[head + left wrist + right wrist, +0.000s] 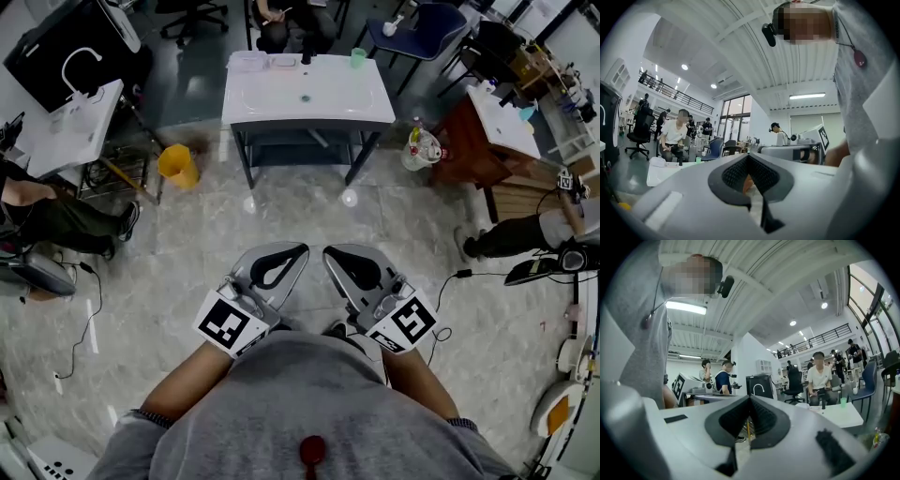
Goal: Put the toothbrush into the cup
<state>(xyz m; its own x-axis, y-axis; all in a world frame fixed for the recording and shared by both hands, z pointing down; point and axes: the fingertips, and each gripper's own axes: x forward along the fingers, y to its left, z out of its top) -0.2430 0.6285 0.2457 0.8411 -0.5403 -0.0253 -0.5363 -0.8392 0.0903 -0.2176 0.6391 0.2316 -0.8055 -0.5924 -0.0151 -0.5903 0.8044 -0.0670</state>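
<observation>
Marbled grey floor tiles (300, 211) fill the head view beneath two tools held side by side, close to the person's grey shirt (309, 403). The left hand-held gripper (300, 249) has its jaws pressed together with nothing between them. The right hand-held gripper (329, 251) is likewise closed and empty. Each carries a white cube with black square markers near the person's wrist. Both point across the floor toward a white sink-topped surface on dark legs (272, 101), well apart from them. The small translucent green plastic cup (358, 58) stands upright at that surface's far right corner. A clear plastic container (248, 62) sits at the far left corner, with a dark upright item (306, 58) between the two. The toothbrush is too small to pick out in any view. A yellow bucket (177, 166) stands on the floor left of the surface.
</observation>
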